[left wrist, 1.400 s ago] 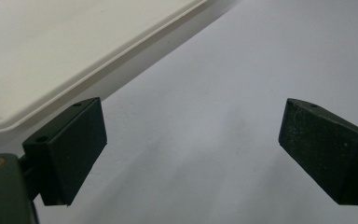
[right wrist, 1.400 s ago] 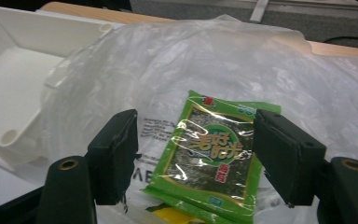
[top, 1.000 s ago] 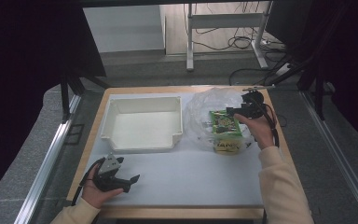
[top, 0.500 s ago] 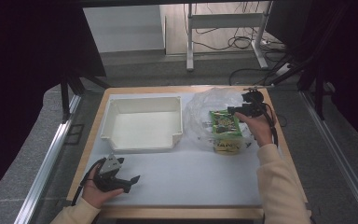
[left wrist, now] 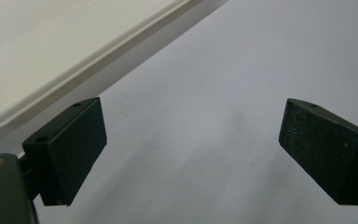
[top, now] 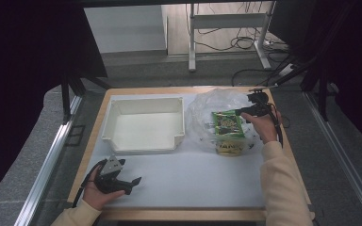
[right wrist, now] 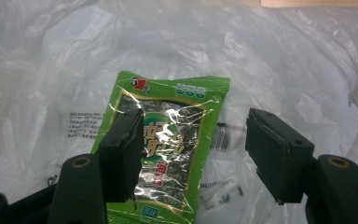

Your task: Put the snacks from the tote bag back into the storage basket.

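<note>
Lying flat on a crumpled clear plastic bag (top: 207, 113) at the table's (top: 193, 179) far right, the green snack packet (top: 227, 125) sat under the right gripper (right wrist: 193, 149), whose jaws stood apart above it, clamping nothing. Left of the bag sat a white tray (top: 143, 125). Near the front left edge, the left gripper (top: 122, 181) rested, jaws apart over bare tabletop.

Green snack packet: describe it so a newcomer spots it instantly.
Find the white tray on the table; right of it lies a crumpled clear plastic bag. On that bag lies the green snack packet, the one brightly coloured thing, under the open right gripper.
</note>
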